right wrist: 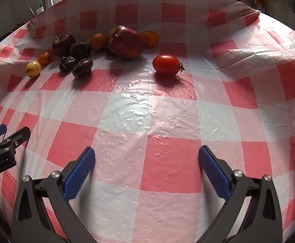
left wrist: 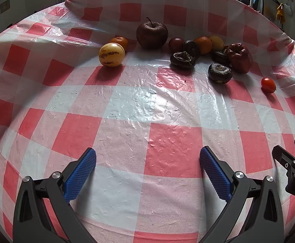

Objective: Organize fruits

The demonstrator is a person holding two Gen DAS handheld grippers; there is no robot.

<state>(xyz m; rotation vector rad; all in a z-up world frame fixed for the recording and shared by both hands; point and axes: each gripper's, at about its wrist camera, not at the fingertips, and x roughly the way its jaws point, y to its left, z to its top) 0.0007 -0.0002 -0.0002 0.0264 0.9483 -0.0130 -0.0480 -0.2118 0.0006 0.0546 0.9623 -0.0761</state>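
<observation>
Checked tablecloth (left wrist: 127,105), fruit cluster (left wrist: 184,48) overlapping, yellow one half hidden, both tongs (left wrist: 147,162) (right wrist: 146,160) spread empty

The red-and-white checked tablecloth (right wrist: 147,109) is looking like thin plastic sheet, glossy and crinkled, catching window glare. The cherry tomato (right wrist: 165,64) is showing a smooth, shiny skin. The large dark red apple (left wrist: 152,34) is appearing dull and wrinkled. The right gripper (right wrist: 146,160) is showing matt black plastic arms, bright metal rivets and blue finely textured rubbery pads (right wrist: 79,172).
</observation>
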